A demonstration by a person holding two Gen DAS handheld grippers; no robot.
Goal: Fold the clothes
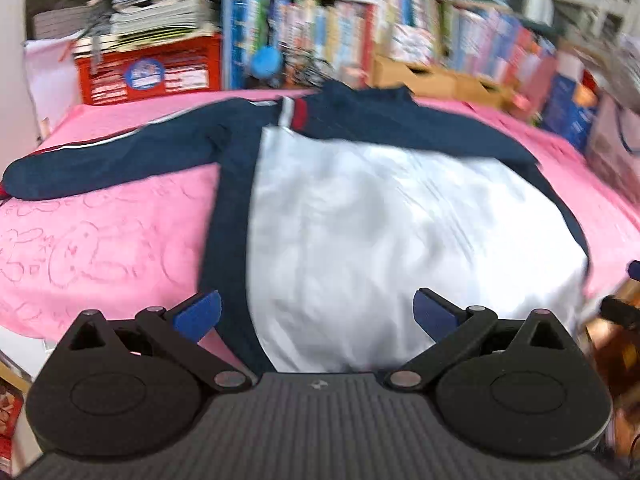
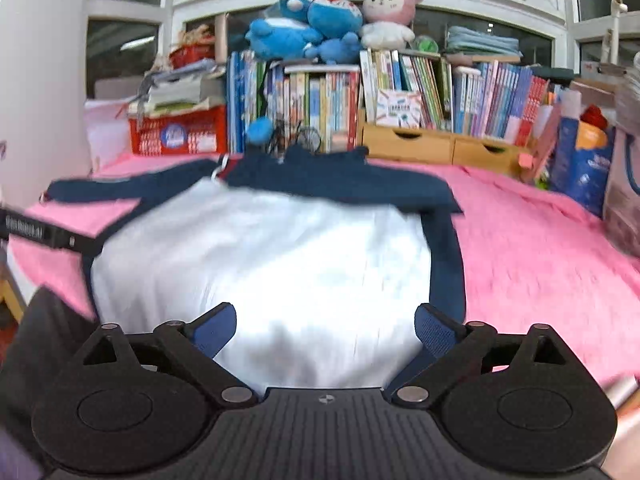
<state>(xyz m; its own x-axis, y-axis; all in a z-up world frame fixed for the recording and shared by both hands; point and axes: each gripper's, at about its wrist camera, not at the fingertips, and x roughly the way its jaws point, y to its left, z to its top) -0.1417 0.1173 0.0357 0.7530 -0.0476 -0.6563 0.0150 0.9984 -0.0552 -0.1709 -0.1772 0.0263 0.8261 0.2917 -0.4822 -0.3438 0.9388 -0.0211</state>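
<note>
A: What is seen of the navy and white cloth jacket?

B: A smooth, faintly sheeny white panel is shown, edged with matt navy fabric. It is laid on a pink textured cloth blanket, soft and matt, with outline figures pressed into it.

A: And the tools?

B: The black plastic left gripper is finished matt, its body ribbed, with dull metal pivot pins and blue rough-looking finger pads. The right gripper is made alike.

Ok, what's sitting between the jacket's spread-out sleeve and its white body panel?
Only bare pink blanket lies between the jacket's outstretched navy sleeve and its white panel, edged by the navy side strip. The left wrist view shows it best.
</note>
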